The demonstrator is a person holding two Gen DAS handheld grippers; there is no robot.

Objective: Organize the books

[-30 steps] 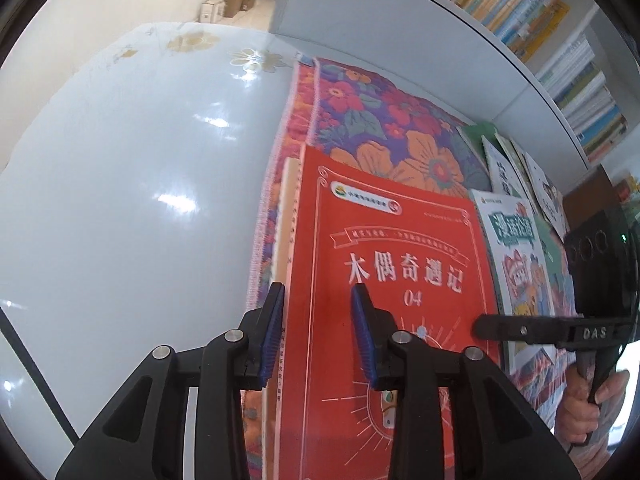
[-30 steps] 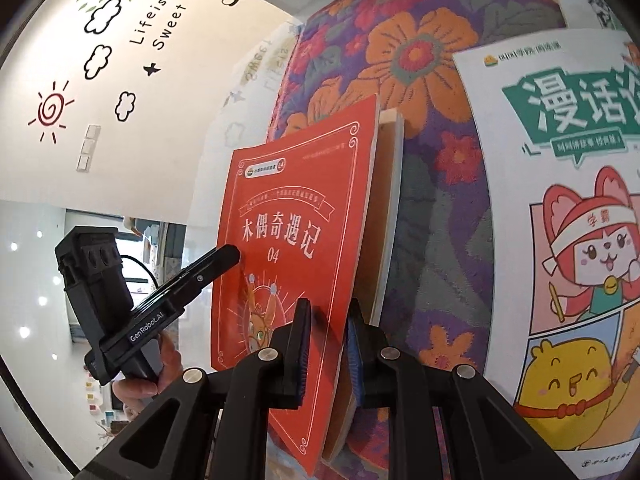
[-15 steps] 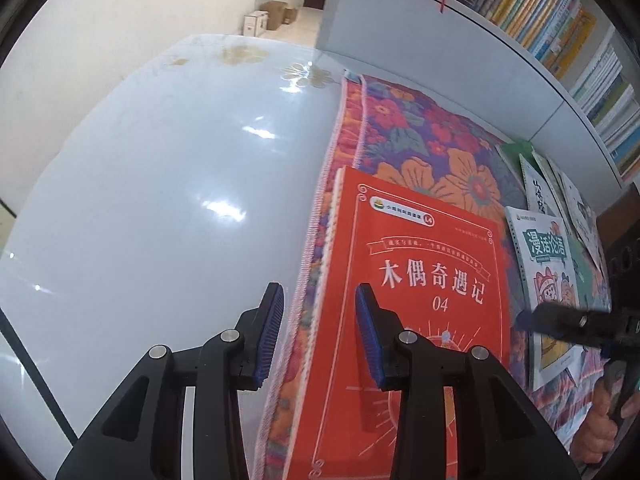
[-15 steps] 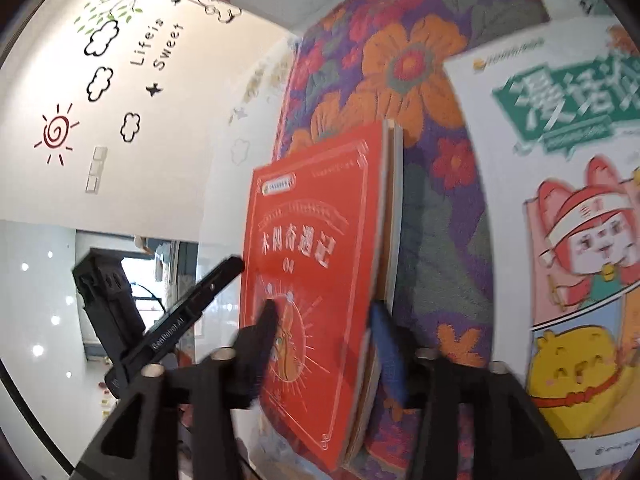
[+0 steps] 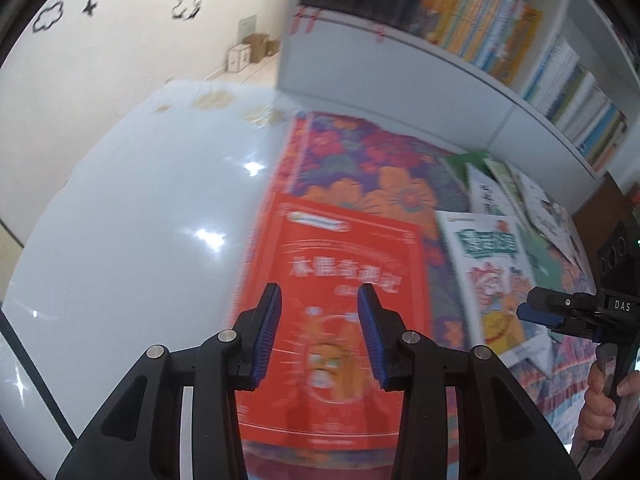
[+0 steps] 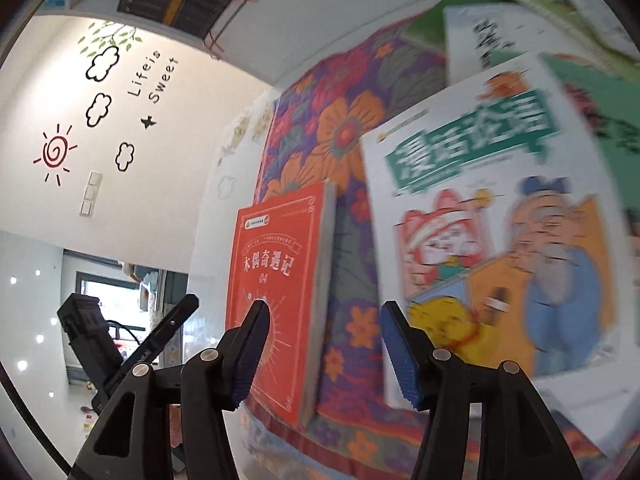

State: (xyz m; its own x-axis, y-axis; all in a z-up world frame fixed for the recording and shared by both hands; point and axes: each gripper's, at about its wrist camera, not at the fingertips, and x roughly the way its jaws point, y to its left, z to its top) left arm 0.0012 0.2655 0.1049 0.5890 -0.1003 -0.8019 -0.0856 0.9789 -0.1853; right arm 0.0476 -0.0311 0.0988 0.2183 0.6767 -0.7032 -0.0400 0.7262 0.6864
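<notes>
Red book (image 6: pixel 280 280) released; right tool (image 6: pixel 324 344) just opened.

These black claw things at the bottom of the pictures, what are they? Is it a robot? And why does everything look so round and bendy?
It is not a robot. A person holds a black grabber tool in each hand, and each tool has two fingers with blue pads. A small camera sits on each tool and looks along its fingers. Its lens bends the picture, so the room looks round.

One picture comes from the left gripper, the other from the right gripper. In the left picture you can see the person's hand holding the other tool.

Below them a flowery cloth lies on a shiny white table. On the cloth lie a red book, a white cartoon book and some more books. A bookshelf stands behind.

Both grabbers are open and hold nothing. The right one has just been opening, with nothing between its pads.
</notes>
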